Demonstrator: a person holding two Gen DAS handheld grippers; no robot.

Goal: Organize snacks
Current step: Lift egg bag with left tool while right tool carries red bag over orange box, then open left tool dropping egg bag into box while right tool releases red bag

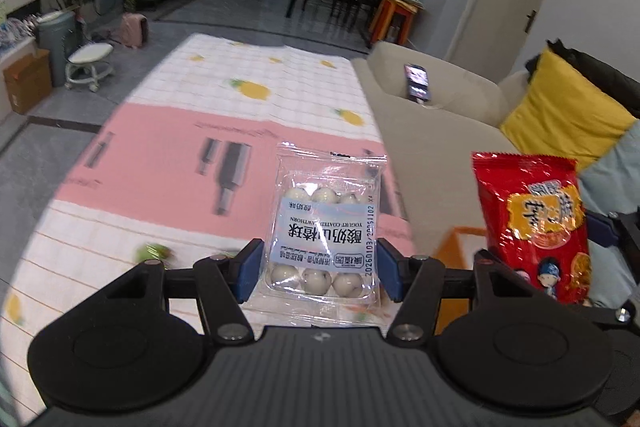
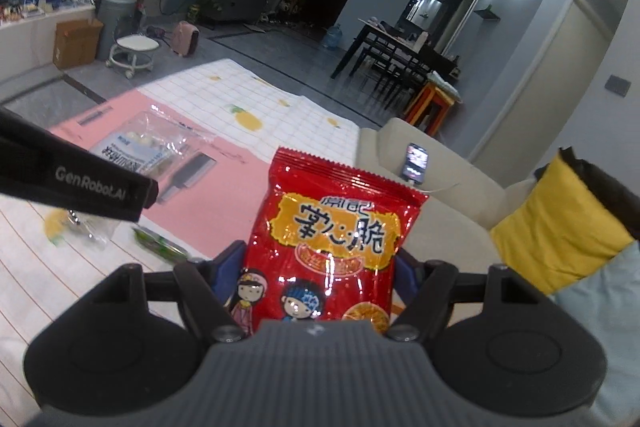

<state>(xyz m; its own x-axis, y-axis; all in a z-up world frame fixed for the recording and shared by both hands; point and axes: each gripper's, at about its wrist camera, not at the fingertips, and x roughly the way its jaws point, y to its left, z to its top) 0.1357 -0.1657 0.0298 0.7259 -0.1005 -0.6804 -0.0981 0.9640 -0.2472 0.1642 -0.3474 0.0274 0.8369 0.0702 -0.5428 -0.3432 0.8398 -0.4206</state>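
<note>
My left gripper (image 1: 318,267) is shut on a clear packet of white yogurt-coated hawthorn balls (image 1: 326,227) and holds it upright above the patterned mat (image 1: 224,107). My right gripper (image 2: 320,279) is shut on a red crispy-noodle snack bag (image 2: 332,247), also held upright; this bag shows at the right of the left wrist view (image 1: 532,227). The clear packet shows in the right wrist view (image 2: 144,143) beyond the left gripper's black body (image 2: 76,179). Small green-wrapped candies (image 2: 160,247) lie on the mat below; they show blurred in the left wrist view (image 1: 154,253).
A beige sofa (image 1: 440,99) stands to the right with a phone (image 1: 418,83) on its arm and a yellow cushion (image 1: 560,115). A white rolling stool (image 2: 134,53), a cardboard box (image 2: 76,41) and a dining table (image 2: 400,43) stand farther off.
</note>
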